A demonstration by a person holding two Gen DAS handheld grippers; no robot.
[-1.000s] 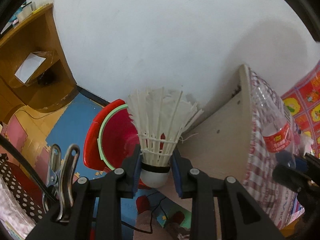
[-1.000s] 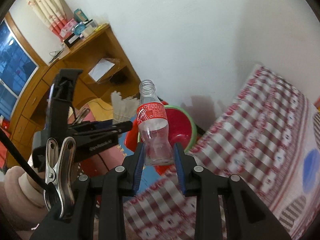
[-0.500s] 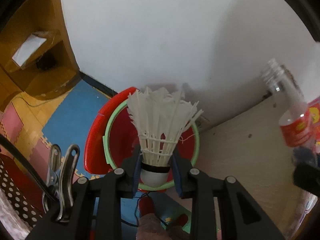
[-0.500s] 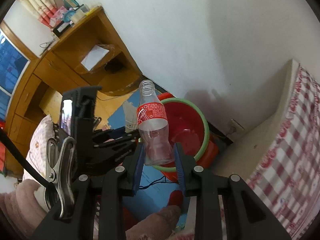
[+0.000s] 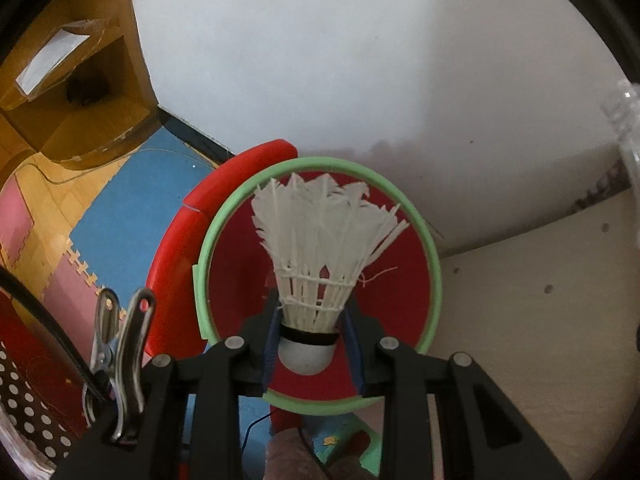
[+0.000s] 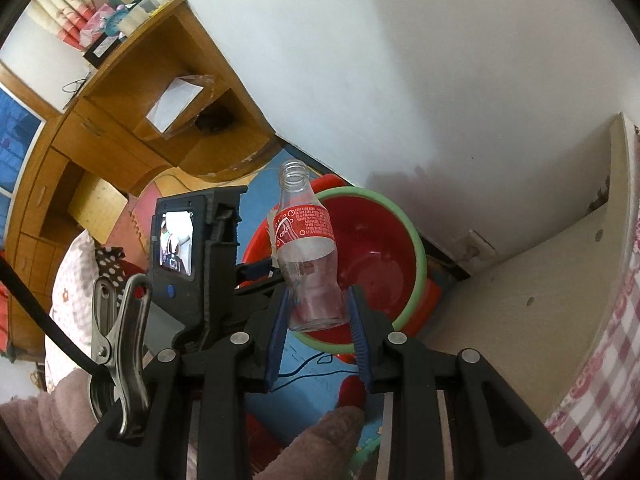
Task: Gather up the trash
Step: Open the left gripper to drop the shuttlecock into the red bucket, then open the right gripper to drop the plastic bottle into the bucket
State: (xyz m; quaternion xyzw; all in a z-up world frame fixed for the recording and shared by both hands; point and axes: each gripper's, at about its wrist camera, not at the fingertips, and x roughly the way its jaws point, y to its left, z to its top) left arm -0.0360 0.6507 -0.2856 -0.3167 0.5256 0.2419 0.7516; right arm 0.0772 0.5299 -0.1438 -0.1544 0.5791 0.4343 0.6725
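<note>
gripping a shuttlecock, the left gripper hangs over the bin; right gripper clamps a bottle.

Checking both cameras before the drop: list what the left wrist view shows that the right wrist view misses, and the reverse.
Left wrist only: the shuttlecock, clamped at its cork by the left gripper. Right wrist only: the empty cola bottle's red label, the right gripper holding it, and the checked cloth. Both: the red bin with green rim and the wooden desk.
</note>
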